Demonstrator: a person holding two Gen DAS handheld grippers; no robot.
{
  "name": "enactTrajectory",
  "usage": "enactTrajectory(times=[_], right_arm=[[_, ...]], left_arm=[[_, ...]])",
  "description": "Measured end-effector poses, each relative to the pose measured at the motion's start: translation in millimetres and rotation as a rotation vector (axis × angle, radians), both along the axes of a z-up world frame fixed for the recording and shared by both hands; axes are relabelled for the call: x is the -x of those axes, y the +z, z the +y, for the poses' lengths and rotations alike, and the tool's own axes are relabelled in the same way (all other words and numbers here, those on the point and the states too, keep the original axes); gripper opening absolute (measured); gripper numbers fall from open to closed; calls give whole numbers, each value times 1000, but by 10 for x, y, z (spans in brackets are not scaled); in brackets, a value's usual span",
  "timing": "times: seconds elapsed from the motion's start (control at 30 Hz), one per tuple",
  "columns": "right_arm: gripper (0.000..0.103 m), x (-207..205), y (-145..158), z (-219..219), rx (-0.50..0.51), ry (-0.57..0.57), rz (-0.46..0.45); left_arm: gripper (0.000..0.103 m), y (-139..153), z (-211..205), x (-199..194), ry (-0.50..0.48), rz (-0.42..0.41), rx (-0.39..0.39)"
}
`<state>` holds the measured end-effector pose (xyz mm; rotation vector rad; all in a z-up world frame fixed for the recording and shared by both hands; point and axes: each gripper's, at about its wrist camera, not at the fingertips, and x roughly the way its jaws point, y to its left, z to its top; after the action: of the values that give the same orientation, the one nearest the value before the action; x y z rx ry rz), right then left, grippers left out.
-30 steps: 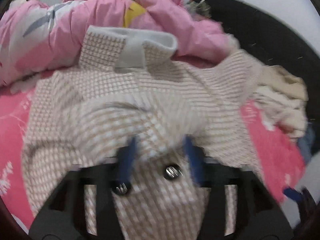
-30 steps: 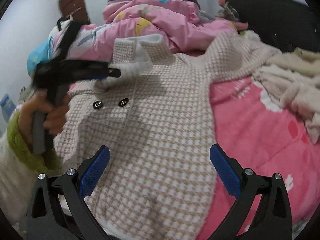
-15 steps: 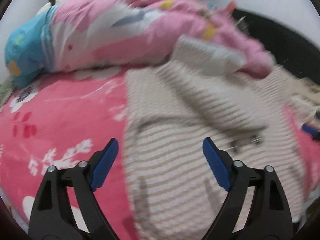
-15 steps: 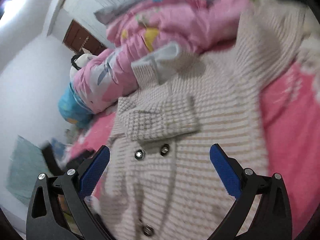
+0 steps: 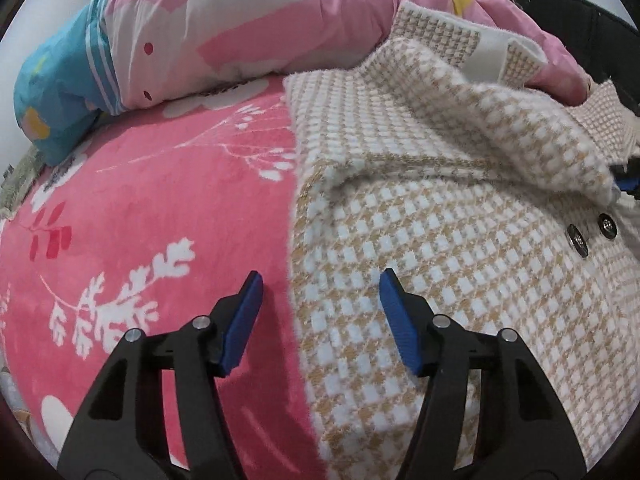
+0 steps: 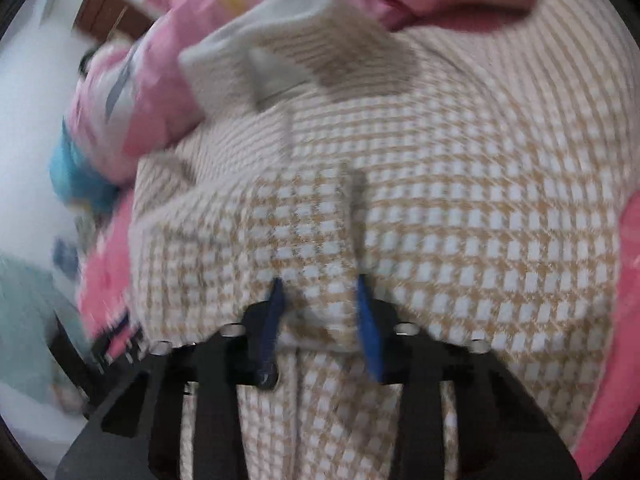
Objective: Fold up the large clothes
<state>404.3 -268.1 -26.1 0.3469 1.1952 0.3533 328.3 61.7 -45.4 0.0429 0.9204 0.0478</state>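
A beige-and-white houndstooth coat [image 5: 440, 240] lies front up on the bed, its collar propped against the quilt. My left gripper [image 5: 322, 300] hovers over the coat's left edge. Its jaws are closing, with that edge between the blue pads but not pressed. In the right wrist view the coat [image 6: 480, 200] fills the frame. My right gripper [image 6: 320, 304] is closing, its pads pinching a raised fold of the front panel. The right gripper's blue tip [image 5: 628, 178] shows at the lapel's corner, above two metal buttons [image 5: 576, 240].
A bright pink fleece blanket [image 5: 140, 220] with white flowers covers the bed left of the coat. A bunched pink and blue quilt [image 5: 200, 40] lies behind it. A dark headboard [image 5: 580, 28] stands at the back right. A brown door [image 6: 108, 16] is far left.
My left gripper swung from the coat's middle to its left edge and its jaws narrowed. My right gripper dropped onto the coat's front and went from wide open to pinching a fold.
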Motion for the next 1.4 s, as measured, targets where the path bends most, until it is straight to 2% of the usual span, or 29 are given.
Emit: enactTrajectory(times=[0.07,0.17,0.27,0.33,0.43,0.57,0.63,0.7,0.77,0.8,0.9,0.97,1.13,1.17,1.3,1.4], right_arm=[[9,51,106,89,56,24,-28],[7,70,405,33,46,-5,-109],[7,108,861,-155,36,-81,-242],[7,96,961,-300,60,-126,-286],[7,30,840,-494,125,-185,-283],[7,-128,198,-565,266,-197,-161],[8,-156,20,-576,283,-192,-115],[22,-12,86,-621,247,-203,-137],[52,289,233,-706,187,-204,-171],[55,425,309,-769,167,-206,-188],[58,961,408,-997,147,-220,-184],[58,1316,328,-1212,103,-249,-146],[58,2186,-223,-1646,-194,-334,-5],[58,2362,-342,-1669,-276,-342,11],[55,2757,-439,-1537,-440,-323,5],[51,2846,-461,-1388,-426,-294,-2]], left_arm=[[58,-23,22,8,4,0,17],[55,-20,17,18,-1,-2,16],[54,-34,5,11,-8,-1,8],[54,-36,13,27,-11,1,9],[54,-40,23,27,-12,5,13],[54,-39,33,25,-10,17,17],[54,-5,74,36,-11,35,43],[54,64,153,128,-19,52,95],[54,115,204,252,-35,64,131],[54,141,232,375,-55,77,163],[53,111,270,696,-82,133,240],[53,61,280,922,-89,165,298],[53,-3,276,1472,-77,172,396],[52,-13,266,1596,-69,171,422],[45,-94,233,1894,-52,181,510],[42,-166,240,1987,-28,200,570]])
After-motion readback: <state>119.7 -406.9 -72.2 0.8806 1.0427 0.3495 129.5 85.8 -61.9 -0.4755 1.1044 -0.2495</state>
